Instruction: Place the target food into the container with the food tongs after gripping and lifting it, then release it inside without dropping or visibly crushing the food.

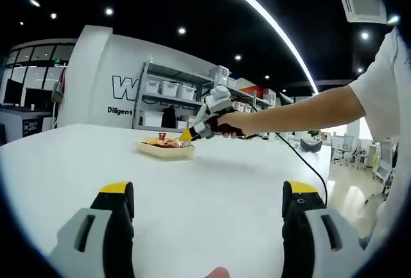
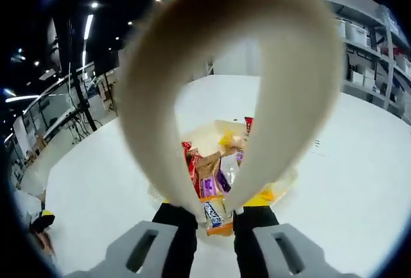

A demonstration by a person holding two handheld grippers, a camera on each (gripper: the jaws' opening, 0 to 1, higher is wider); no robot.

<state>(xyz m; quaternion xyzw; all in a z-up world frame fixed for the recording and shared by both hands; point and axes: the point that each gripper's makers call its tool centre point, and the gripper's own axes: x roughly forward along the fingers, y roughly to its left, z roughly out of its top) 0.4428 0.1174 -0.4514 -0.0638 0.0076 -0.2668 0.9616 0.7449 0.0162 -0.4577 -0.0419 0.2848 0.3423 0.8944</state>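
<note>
1. Yellow-tipped jaws of our left gripper point(image 1: 209, 204) rise from the bottom of the left gripper view, set wide apart over bare white table point(image 1: 212, 182) with nothing between them.

2. Beyond them, at centre frame, a shallow cream tray point(image 1: 166, 150) sits on the table with colourful packets heaped inside.

3. Just right of the tray in that view, our right gripper point(image 1: 192, 133) reaches in from the right, carried by a bare arm point(image 1: 302, 111) in a white sleeve, its yellow tip at the tray's far edge.

4. Pale beige food tongs point(image 2: 225, 60) loom across the right gripper view as a broad loop, bend at the top and both arms running down to the lower centre.

5. Our right gripper point(image 2: 215, 217) is clamped on the tongs, its black jaws pressing the two arms from outside.

6. Through the loop we see snack packets point(image 2: 209, 178) in red, brown and purple lying in the tray point(image 2: 209, 127); whether the tongs hold one we cannot tell.

7. Shelving with storage bins point(image 1: 170, 88) lines the wall behind, upper centre of the left gripper view.
</note>
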